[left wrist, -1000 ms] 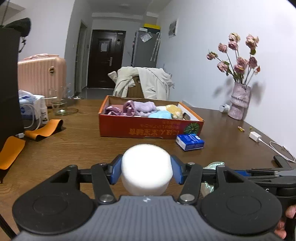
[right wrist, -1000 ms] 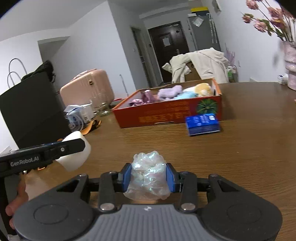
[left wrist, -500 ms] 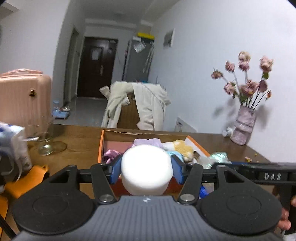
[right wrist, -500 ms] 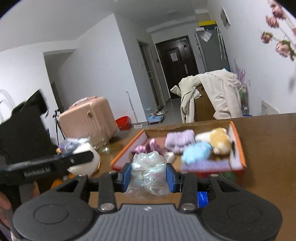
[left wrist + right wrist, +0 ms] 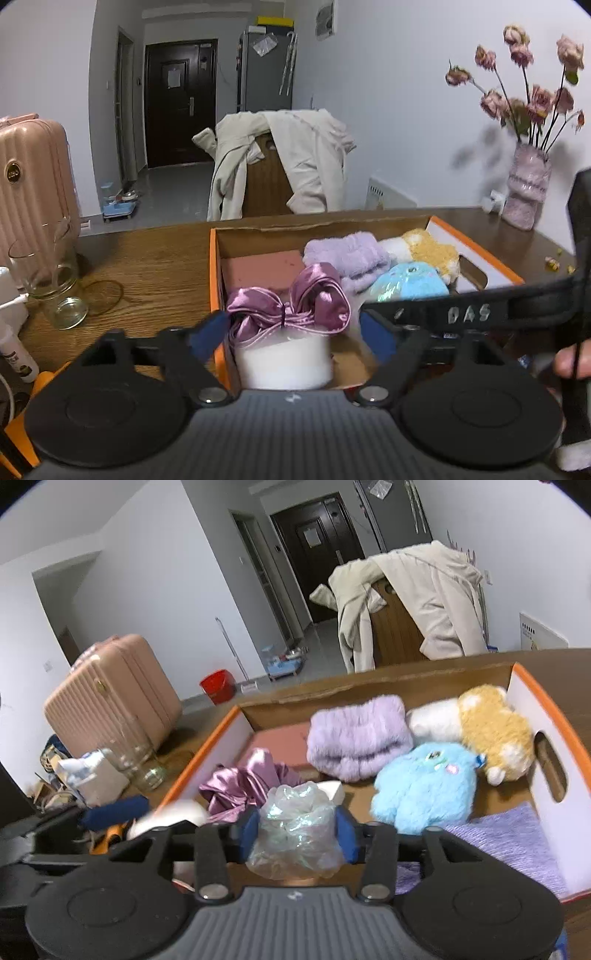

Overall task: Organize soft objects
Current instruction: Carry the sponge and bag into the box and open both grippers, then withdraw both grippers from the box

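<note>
A: Orange cardboard, that's the box, brown inside, sitting on the wooden table. What's in it?

B: Ahead of the right gripper and a little to its right lies a blue plush toy. Beyond that, a yellow-and-white plush toy leans at the far right wall. A folded lilac fluffy cloth is straight ahead, farther in. A purple satin bow is just ahead to the left, and a purple knitted cloth lies flat to the right, beside the near corner.

A: And the things being carried?

B: A crumpled clear plastic bag sits between the right gripper's blue pads, over the box floor. The jaws are opening; the pads are at the bag's sides, and I can't tell whether they press it.

A: The left one?

B: The left gripper is over the box's near left corner, jaws opening and already wide. The white foam cylinder stands between them, a clear gap on both sides, so neither pad touches it. The satin bow is just past its top.

A: Poses?

B: Both point forward and tilted down into the box, side by side. The right gripper crosses the left wrist view on its right, with a fingertip of the person's hand showing at that edge.
</note>
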Demonstrator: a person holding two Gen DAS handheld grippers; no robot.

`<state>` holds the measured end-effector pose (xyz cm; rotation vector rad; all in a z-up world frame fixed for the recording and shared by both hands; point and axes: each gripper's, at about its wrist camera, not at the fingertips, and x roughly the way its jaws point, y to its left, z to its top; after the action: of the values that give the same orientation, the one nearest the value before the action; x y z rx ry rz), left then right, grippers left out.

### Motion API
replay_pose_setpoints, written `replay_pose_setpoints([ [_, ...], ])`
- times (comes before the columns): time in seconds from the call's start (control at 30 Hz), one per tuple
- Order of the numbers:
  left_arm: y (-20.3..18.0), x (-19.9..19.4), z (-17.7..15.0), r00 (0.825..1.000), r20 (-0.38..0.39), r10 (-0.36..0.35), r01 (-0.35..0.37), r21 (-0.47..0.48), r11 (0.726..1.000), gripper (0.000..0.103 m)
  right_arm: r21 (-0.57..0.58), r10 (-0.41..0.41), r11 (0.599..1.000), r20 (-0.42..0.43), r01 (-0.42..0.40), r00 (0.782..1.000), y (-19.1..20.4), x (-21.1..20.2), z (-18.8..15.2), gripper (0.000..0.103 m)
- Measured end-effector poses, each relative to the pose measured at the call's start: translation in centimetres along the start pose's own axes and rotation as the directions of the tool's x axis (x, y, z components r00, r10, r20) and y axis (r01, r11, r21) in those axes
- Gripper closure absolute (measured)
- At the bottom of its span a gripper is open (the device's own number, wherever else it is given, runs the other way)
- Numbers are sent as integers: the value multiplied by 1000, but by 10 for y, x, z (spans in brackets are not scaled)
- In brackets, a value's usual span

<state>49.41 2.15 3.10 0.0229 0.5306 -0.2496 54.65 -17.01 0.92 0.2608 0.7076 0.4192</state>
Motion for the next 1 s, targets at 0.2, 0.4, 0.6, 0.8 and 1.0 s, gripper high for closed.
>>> replay_pose_setpoints([
  [0.2,14,-12,4,1000,7,19,-19,-47,999,20,-1,13,1000,7,-13,1000,0,-14,1,34],
  [0.4,14,-42,14,999,24,42,-41,-68,997,20,-19,3,1000,53,-2,999,7,-54,4,34],
  [0.6,-1,-101,17,994,92,61,-57,-45,997,18,-78,-39,996,133,50,990,8,-126,-3,26],
  [0.8,-23,-163,-5,982,156,103,-97,-46,994,16,-136,-92,983,216,123,972,3,-208,-30,24],
  [1.0,-57,-218,-51,972,208,107,-94,-71,993,15,-203,-118,962,291,181,949,10,-273,-84,17],
])
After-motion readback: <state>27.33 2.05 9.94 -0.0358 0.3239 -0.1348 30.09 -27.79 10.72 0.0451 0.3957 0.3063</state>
